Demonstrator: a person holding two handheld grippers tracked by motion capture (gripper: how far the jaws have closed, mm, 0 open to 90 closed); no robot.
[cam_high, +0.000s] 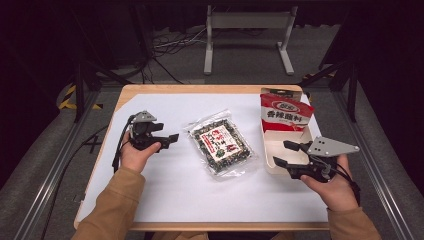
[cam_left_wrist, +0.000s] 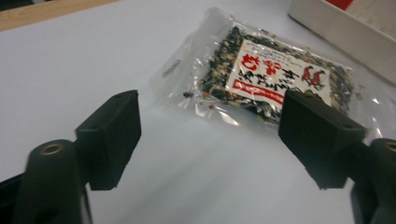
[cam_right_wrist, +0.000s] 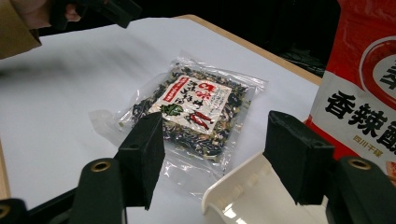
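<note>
A clear packet (cam_high: 221, 145) of dark dried mix with a white and red label lies flat in the middle of the white sheet. My left gripper (cam_high: 170, 140) hovers just left of it, open and empty, its jaws pointing at the packet (cam_left_wrist: 275, 79). In the left gripper view my left gripper (cam_left_wrist: 212, 112) frames bare sheet short of the packet's near edge. My right gripper (cam_high: 285, 154) is open over the near left corner of a white tray (cam_high: 272, 167). In the right gripper view my right gripper (cam_right_wrist: 217, 128) holds nothing, and the packet (cam_right_wrist: 191, 105) lies beyond it.
A red snack bag (cam_high: 285, 112) with white characters stands in the far end of the tray (cam_right_wrist: 243, 196). The white sheet (cam_high: 175, 185) covers a wooden table with bare room at front and left. A metal stand and cables sit on the floor behind.
</note>
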